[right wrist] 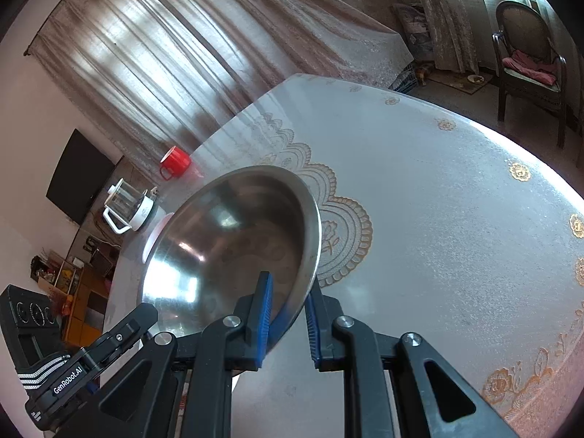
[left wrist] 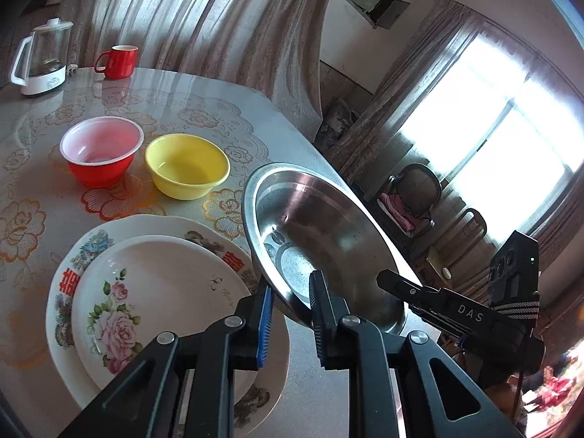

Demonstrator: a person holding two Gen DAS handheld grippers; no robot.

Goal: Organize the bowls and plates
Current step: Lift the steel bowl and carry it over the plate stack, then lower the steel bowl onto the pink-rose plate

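Left wrist view, two plates (stacked), three bowls, both tools clamping steel bowl.

Sheer curtains, bright window, dark chair with pink cushion, wall-mounted black screen

Both wrist views look down close along their fingers, sharing the steel bowl and table.

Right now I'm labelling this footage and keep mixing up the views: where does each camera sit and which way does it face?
Left wrist: on the left gripper, facing its fingers, steel bowl, stacked plates; the right gripper intrudes.
Right wrist: on the right gripper, facing the table; the left gripper intrudes low left.
Shared: bowl rim pinched by both, red mug, kettle.
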